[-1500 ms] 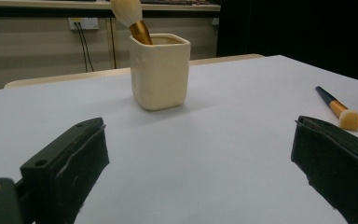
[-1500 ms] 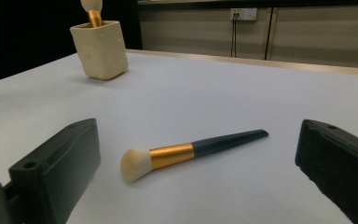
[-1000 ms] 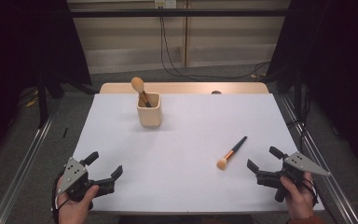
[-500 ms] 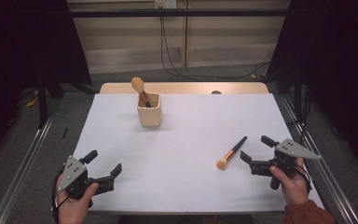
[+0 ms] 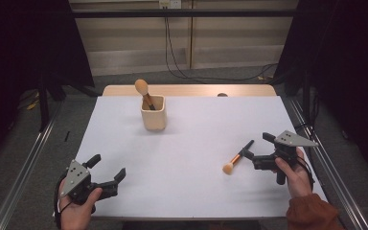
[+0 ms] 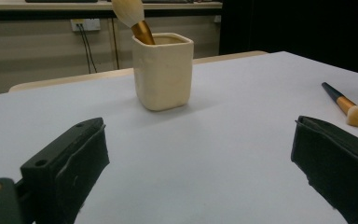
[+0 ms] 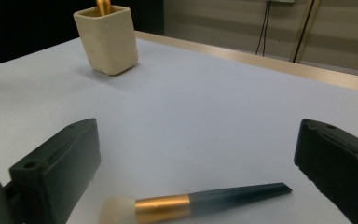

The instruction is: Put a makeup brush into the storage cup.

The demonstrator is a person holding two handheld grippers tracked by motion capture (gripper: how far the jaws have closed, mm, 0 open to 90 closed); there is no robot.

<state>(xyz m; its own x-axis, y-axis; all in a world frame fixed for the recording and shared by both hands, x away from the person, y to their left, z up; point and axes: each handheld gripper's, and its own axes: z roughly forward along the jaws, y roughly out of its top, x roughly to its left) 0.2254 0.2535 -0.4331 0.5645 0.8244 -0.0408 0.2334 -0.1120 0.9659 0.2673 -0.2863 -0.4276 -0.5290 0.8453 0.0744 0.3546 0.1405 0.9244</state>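
The right claw (image 5: 258, 149), spread wide, is straddling the makeup brush (image 5: 236, 157); squeezing at the handle, probably just behind the gold ferrule, should be steadiest.

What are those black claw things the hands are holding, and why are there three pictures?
Those are grabbing tools with two black fingers each. A person holds the left gripper and the right gripper, one in each hand. One picture comes from a camera high above the white table. The other two come from little cameras riding on each tool, looking along its fingers. On the table stands a cream cup with a makeup brush sticking out of it. A second brush lies flat near the right gripper, whose open fingers are on either side of it without touching. Nothing is held yet; both tools are open.
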